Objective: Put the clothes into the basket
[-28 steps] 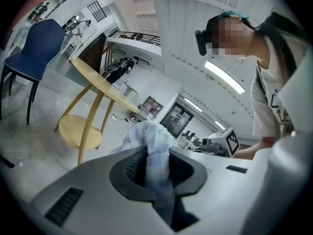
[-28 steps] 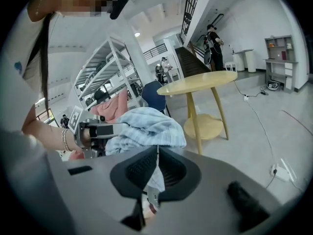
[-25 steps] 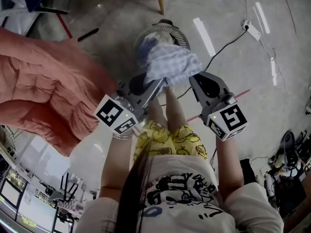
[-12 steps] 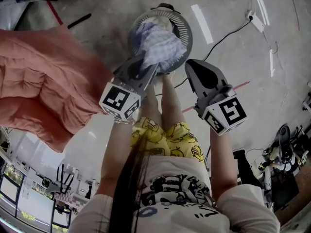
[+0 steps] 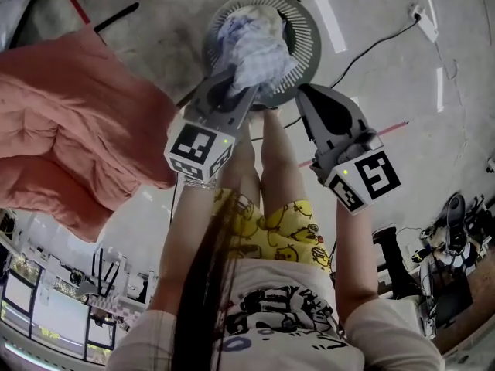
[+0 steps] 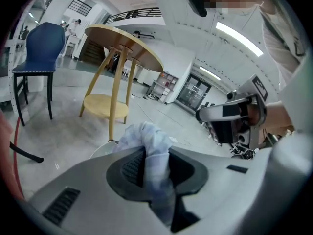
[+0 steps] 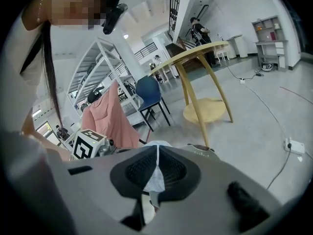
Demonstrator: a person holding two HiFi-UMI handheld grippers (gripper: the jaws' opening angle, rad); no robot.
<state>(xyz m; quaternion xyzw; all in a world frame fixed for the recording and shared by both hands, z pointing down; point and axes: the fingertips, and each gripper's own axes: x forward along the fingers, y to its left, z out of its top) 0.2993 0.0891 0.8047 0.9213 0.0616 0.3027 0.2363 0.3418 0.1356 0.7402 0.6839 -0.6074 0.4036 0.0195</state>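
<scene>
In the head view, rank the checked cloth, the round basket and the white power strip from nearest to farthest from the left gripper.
1. checked cloth: pinched in the left gripper, whose jaws have just been opening slightly.
2. basket: on the floor just beyond the gripper, under the cloth.
3. power strip: far off on the floor, upper right.

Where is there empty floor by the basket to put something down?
The floor right of the basket is bare, crossed only by a thin cable. A narrower bare strip lies between the basket and the pink cloth. The basket is crowded with checked cloth. The lower right corner is cluttered with gear.
</scene>
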